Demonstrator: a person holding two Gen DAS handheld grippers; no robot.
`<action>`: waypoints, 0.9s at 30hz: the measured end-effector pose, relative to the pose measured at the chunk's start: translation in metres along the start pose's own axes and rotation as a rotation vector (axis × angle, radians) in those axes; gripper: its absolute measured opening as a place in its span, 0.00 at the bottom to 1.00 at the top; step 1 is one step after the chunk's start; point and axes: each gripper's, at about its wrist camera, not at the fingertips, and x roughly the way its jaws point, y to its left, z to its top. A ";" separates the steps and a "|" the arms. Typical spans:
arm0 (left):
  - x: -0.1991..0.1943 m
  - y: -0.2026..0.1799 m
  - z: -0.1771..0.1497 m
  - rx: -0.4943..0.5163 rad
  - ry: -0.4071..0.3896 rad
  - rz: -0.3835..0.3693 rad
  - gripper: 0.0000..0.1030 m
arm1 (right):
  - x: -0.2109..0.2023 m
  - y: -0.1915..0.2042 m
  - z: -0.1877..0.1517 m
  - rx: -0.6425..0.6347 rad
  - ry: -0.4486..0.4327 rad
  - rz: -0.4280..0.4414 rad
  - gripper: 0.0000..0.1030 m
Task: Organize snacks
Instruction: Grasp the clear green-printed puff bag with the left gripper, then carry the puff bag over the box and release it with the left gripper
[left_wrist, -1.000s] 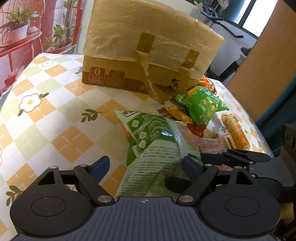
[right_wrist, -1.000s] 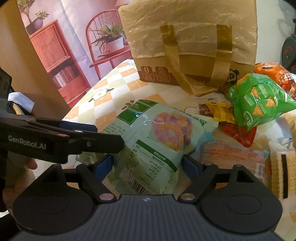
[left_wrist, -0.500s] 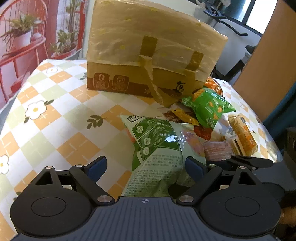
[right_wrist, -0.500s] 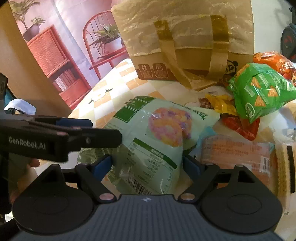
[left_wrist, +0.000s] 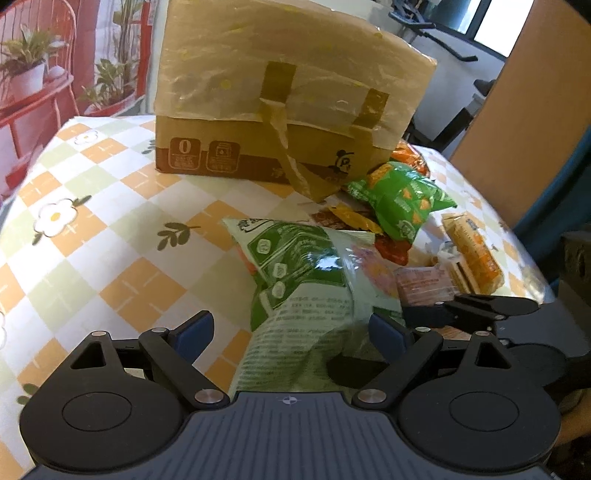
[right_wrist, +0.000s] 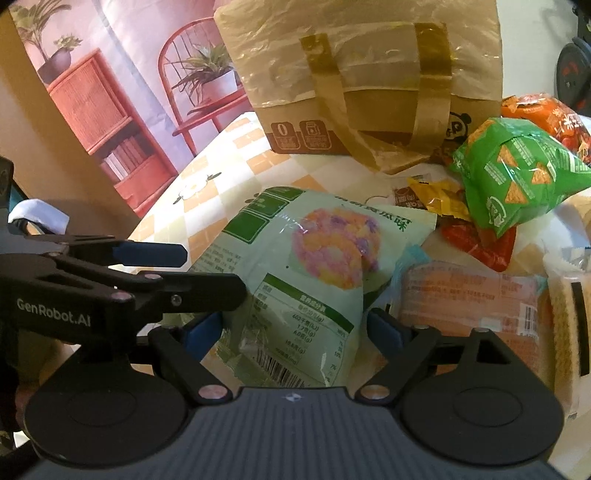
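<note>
Jaws on our right gripper (right_wrist: 295, 332) have just been opening, and the pale green pack (right_wrist: 306, 280) lies between them with neither blue pad pressing on it. Compared with a second ago the view over the table has barely altered; the pack has shifted slightly but lies in about the same place. We read this as a let-go or a reset of the hold, so the pack is not yet on its way anywhere.

Our left gripper (left_wrist: 291, 328) also stands spread wide, its pads astride the near end of the same pack (left_wrist: 314, 291), one pad close against the pack's crumpled edge, the other well clear. Whether that close pad touches the film we cannot tell.

The pack lies on the checked tablecloth (left_wrist: 110, 236), in front of the brown bag (left_wrist: 288, 103) and apart from it. It is a soft, puffy pouch: glossy film, dark green panels, a picture of a pink and yellow puff, print and a barcode at the near end. Beside it sit a green chip bag (right_wrist: 517, 177), a yellow sachet (right_wrist: 436, 199), a red one and a flat orange pack (right_wrist: 469, 295).
</note>
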 end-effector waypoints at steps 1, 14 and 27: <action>0.001 0.001 -0.001 -0.007 -0.002 -0.009 0.87 | 0.001 0.001 0.000 -0.009 0.004 -0.003 0.85; 0.001 0.005 -0.014 -0.068 -0.043 -0.088 0.70 | 0.001 0.011 -0.005 -0.098 -0.004 -0.003 0.74; -0.039 -0.013 0.011 -0.016 -0.134 -0.055 0.70 | -0.031 0.024 0.015 -0.170 -0.086 0.018 0.67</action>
